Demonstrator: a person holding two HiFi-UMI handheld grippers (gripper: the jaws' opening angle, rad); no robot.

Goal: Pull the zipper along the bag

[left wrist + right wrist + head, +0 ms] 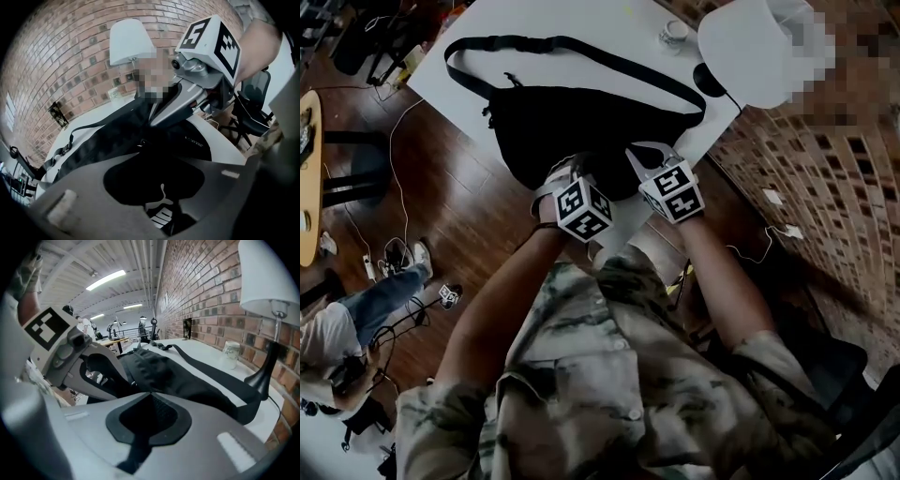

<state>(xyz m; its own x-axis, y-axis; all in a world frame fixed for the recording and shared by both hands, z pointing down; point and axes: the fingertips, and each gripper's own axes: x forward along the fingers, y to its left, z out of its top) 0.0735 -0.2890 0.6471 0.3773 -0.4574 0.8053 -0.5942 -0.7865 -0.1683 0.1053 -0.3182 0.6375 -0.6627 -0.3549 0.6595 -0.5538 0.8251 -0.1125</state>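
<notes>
A black Puma waist bag (581, 122) is laid on the white desk (581, 21), with its strap (609, 57) looped toward 12 o'clock. The bag's near edge is held by both tools. The left gripper (567, 173) has its jaws closed on the fabric by the logo (161, 208). The right gripper (645, 161), at 3 o'clock of the left, has its jaws pressed together on a dark strip of the bag. A glass jar (673, 35) is set at 1 o'clock of the bag, beside a white-shaded lamp (750, 47); the jar's contents cannot be made out.
</notes>
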